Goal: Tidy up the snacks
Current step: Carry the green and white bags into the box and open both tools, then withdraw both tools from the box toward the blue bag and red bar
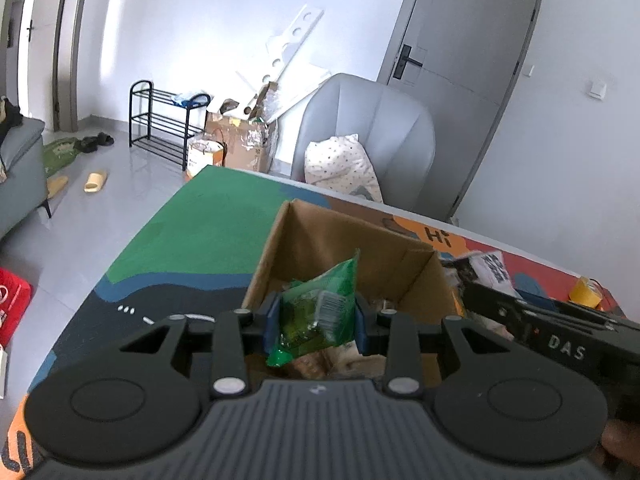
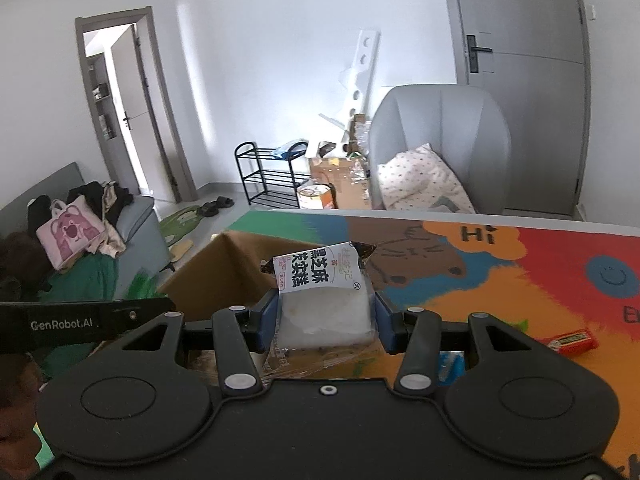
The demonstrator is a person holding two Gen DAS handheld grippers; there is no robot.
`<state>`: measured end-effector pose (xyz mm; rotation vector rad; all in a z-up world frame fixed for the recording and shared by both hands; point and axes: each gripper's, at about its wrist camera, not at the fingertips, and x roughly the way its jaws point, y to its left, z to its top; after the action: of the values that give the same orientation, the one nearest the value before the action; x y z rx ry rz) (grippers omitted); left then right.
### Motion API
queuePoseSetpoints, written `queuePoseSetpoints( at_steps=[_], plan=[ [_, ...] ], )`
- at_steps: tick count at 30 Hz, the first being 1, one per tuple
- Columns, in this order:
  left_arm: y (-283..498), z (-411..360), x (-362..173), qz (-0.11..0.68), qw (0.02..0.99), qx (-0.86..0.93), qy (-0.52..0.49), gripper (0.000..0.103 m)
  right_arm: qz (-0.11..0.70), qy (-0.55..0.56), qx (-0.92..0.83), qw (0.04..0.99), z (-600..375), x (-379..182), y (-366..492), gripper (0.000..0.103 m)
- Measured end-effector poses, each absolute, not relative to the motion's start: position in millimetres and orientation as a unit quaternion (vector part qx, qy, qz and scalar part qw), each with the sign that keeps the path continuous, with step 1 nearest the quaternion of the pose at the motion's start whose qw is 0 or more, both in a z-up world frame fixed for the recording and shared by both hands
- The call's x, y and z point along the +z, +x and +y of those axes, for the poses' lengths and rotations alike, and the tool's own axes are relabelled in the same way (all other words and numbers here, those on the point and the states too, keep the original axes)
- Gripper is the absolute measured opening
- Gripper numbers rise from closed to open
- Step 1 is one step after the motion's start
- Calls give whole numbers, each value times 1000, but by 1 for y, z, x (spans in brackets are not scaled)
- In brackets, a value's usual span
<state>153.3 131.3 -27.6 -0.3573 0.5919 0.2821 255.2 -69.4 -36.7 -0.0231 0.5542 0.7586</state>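
Currently, left gripper: jaws pinched on a crinkled green plastic snack packet, held over the open brown cardboard box.
Right gripper: clamped on a white cake packet with black lettering, right of the box.
Done: some wrappers lie inside the box.
Left: both held packets; red flat snack bar on the colourful mat, near right.

Your left gripper hides the cardboard box's near wall; contents under the green snack packet blurred, unreadable. Blue item behind right gripper mostly hidden.
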Motion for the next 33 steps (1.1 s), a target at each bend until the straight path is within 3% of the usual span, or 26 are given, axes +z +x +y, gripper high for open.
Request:
queuePoseSetpoints(
  at_steps=[9, 11, 13, 14, 17, 19, 21, 33],
  plan=[
    [141, 145, -23, 277, 930, 155, -187, 40, 264, -18, 380, 886, -51, -34, 254, 47],
    [139, 148, -22, 276, 929, 159, -188, 41, 248, -19, 391, 886, -48, -30, 252, 54],
    [138, 149, -22, 278, 928, 163, -189, 44, 231, -13, 388, 892, -48, -26, 250, 68],
    [139, 150, -22, 278, 927, 165, -190, 45, 229, -9, 385, 894, -49, -25, 251, 69],
    [139, 153, -22, 277, 925, 176, -191, 56, 238, -1, 377, 895, -55, -24, 255, 69],
    [138, 152, -21, 273, 926, 184, -187, 72, 242, -1, 370, 897, -61, -26, 257, 70],
    [139, 149, -21, 270, 926, 190, -182, 79, 246, 0, 366, 898, -68, -28, 257, 72],
    [155, 114, -18, 270, 934, 172, -157, 88, 257, 25, 317, 913, -126, -31, 262, 79]
  ],
)
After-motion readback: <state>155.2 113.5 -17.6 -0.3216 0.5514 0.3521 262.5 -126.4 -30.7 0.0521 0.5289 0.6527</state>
